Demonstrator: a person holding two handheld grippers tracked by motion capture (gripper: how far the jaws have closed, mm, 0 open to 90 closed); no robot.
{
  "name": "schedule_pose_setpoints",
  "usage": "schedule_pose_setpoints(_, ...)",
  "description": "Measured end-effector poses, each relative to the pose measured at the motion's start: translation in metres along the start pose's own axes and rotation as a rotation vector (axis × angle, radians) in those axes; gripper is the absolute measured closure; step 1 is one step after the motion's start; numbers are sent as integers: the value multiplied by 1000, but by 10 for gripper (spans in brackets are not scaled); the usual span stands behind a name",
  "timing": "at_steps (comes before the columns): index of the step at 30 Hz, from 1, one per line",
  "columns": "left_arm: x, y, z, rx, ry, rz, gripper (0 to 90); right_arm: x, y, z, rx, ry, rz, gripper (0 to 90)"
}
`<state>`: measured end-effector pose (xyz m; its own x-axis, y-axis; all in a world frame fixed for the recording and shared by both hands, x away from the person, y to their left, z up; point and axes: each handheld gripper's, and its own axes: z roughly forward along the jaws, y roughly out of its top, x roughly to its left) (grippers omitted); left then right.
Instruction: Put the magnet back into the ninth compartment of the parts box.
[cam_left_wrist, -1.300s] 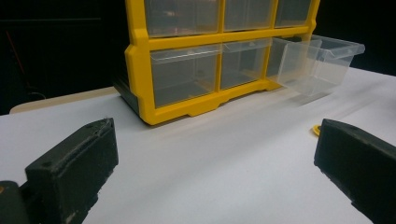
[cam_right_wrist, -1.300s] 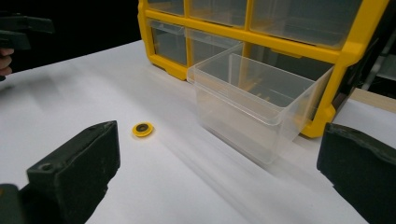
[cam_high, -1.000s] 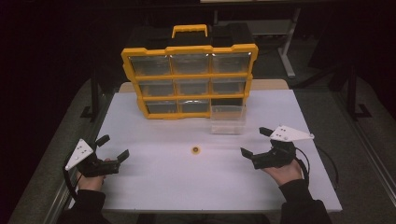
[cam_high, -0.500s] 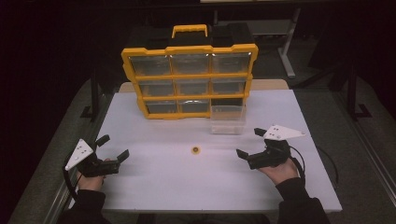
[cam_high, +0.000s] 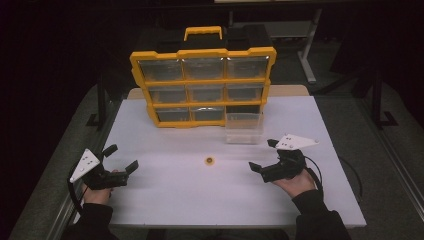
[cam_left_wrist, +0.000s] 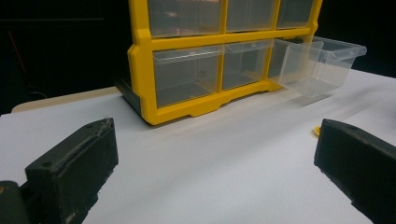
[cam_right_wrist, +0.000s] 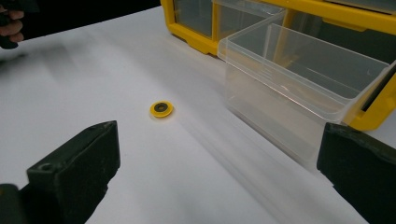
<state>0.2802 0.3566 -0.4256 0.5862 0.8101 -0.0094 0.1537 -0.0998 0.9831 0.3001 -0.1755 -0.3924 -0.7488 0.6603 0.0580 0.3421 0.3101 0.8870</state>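
Observation:
A small yellow ring with a dark centre lies flat on the white table, and its edge shows beside the right jaw in the left gripper view. A clear plastic drawer stands pulled out of the bottom right slot of the yellow organizer. My right gripper is open, low over the table to the right of the ring and in front of the drawer. My left gripper is open and empty near the table's left edge.
The organizer stands upright at the back of the table with several clear drawers and a yellow handle. A cable trails off the right gripper. Dark floor and table legs surround the table.
My right gripper has slid left and slightly forward toward the ring. The left gripper, ring and drawer stay where they were.

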Motion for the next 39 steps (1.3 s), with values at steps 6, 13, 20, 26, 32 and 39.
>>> schedule_pose_setpoints(6,0,0,0,0,-2,1,0,2,3,7,18,14,-10,0)
schedule_pose_setpoints(13,0,0,0,-1,-1,-1,0,7,10,18,43,35,-31,0)
schedule_pose_setpoints(20,0,0,0,1,-1,1,0,8,13,25,64,47,-38,0)
schedule_pose_setpoints(26,0,0,0,1,-2,0,0,7,12,31,88,54,-35,0)
schedule_pose_setpoints(32,0,0,0,-1,-2,-1,0,10,13,36,102,64,-43,0)
schedule_pose_setpoints(39,0,0,0,-1,-4,-3,0,13,18,44,118,80,-58,0)
